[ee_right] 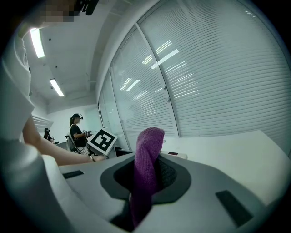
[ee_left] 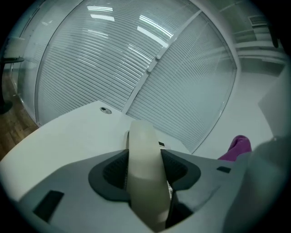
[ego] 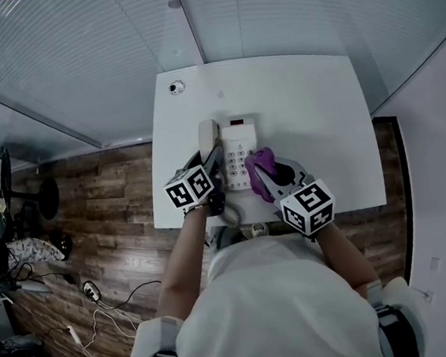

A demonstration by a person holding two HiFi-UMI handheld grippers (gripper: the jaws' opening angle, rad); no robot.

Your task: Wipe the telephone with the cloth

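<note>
A white desk telephone (ego: pixel 238 153) sits near the front edge of the white table (ego: pixel 310 101). My left gripper (ego: pixel 209 161) is shut on its cream handset (ee_left: pixel 144 173), which lies over the phone's left side (ego: pixel 208 139). The right gripper (ego: pixel 263 169) is shut on a purple cloth (ee_right: pixel 146 168), and the cloth (ego: pixel 260 164) rests at the keypad's right edge. In the left gripper view the cloth (ee_left: pixel 236 147) shows at the right. The phone's base (ee_right: pixel 175 154) peeks out behind the cloth in the right gripper view.
A small round grommet (ego: pixel 175 87) sits in the table's far left corner. White blinds (ee_left: pixel 136 63) run behind the table. Wood floor with cables (ego: pixel 102 313) lies to the left. A second person (ee_right: pixel 78 132) stands far off in the room.
</note>
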